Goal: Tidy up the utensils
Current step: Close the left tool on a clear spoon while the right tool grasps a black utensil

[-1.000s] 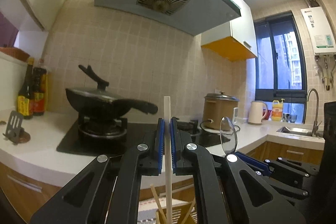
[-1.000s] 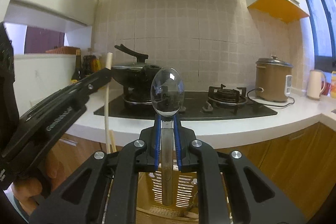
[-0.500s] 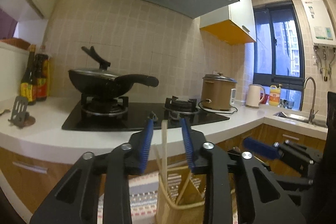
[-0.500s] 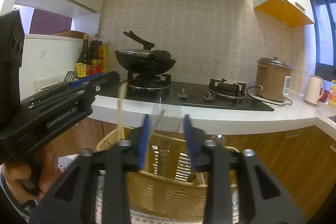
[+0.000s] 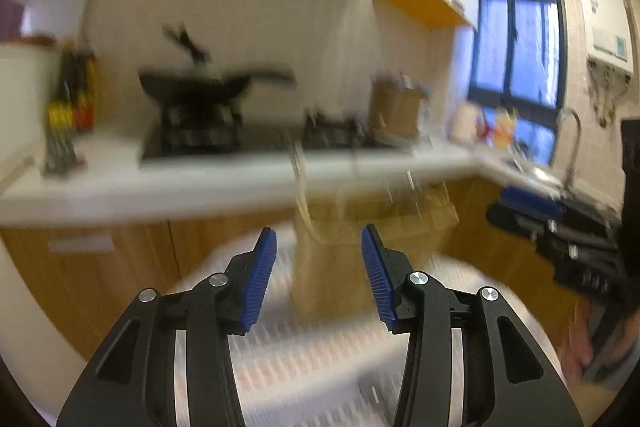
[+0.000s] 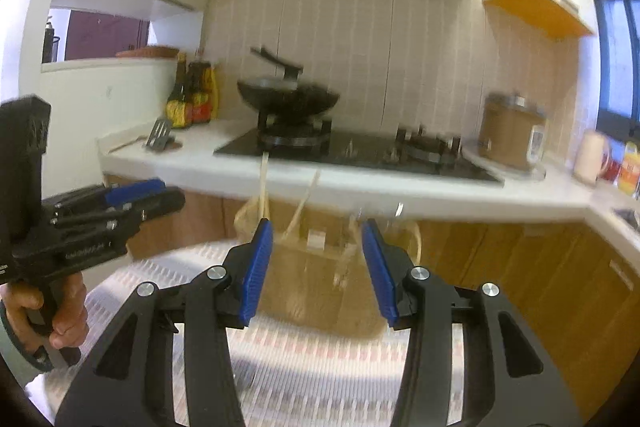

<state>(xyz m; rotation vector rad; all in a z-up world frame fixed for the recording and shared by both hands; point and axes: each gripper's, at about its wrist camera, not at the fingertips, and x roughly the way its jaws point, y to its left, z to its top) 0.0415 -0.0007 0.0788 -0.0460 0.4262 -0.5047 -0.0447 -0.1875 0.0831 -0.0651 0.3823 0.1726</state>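
Left gripper (image 5: 319,259): fingers spread, empty.
Right gripper (image 6: 317,263): fingers spread, empty.
Basket (image 6: 320,291): just ahead; keep clear of its chopsticks (image 6: 263,183).

Motion blur smears the whole left wrist view: the wok (image 5: 196,87), bottles (image 5: 72,103) and basket (image 5: 360,243) lose their edges. The basket's utensils (image 6: 262,187) are pale streaks in both views, too blurred to identify. The bottom edge crops both grippers' black arms.

Both grippers, left gripper (image 5: 319,269) and right gripper (image 6: 317,267): black linkage arms, silver screw heads, ribbed blue finger pads (image 6: 256,271); bare-skinned hand (image 6: 60,311) at 8 o'clock.
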